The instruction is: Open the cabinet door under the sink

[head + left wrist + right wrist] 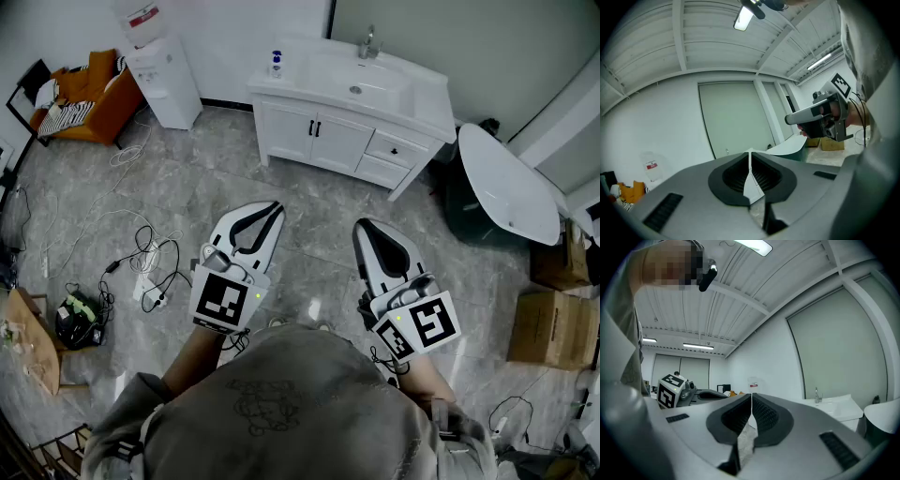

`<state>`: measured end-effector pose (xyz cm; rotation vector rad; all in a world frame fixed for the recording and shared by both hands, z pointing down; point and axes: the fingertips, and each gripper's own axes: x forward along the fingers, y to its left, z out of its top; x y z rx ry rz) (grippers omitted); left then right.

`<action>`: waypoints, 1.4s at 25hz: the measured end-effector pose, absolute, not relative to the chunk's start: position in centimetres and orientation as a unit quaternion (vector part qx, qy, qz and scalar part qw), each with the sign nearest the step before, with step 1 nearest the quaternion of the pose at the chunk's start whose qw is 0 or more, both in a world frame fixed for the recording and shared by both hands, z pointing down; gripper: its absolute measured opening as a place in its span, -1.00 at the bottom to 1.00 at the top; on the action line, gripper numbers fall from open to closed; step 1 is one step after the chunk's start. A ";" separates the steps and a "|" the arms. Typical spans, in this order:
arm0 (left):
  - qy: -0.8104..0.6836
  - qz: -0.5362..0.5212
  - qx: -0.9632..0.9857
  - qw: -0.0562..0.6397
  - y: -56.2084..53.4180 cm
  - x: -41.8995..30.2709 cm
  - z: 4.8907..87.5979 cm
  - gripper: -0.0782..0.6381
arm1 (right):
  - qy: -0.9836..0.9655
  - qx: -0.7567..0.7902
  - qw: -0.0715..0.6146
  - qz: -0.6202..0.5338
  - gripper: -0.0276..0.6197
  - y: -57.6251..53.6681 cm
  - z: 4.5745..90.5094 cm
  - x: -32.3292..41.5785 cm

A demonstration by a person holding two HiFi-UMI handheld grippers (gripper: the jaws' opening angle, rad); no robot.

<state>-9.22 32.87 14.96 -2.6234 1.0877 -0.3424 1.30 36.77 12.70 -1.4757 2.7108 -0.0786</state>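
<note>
Approach stage: left tool [273,207] and right tool [362,226], both closed and empty, hover far from the cabinet door [340,143]; next, step closer and spread jaws at its handle [318,127]

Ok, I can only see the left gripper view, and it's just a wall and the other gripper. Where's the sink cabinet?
Observer: The head view shows it. The white sink cabinet stands ahead of you, beyond a stretch of grey floor.
Operator: Is it open already?
Observer: No. The two doors under the sink are both shut, and their dark handles sit side by side where the doors meet.
Operator: Is anything on top?
Observer: A small bottle stands at the left end of the top, and the tap is at the back.
</note>
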 end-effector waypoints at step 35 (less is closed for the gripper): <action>0.394 -0.099 -0.905 0.126 30.7 -16.9 15.6 -0.70 | 0.871 -0.490 0.005 -0.012 -0.82 33.8 13.7 -5.0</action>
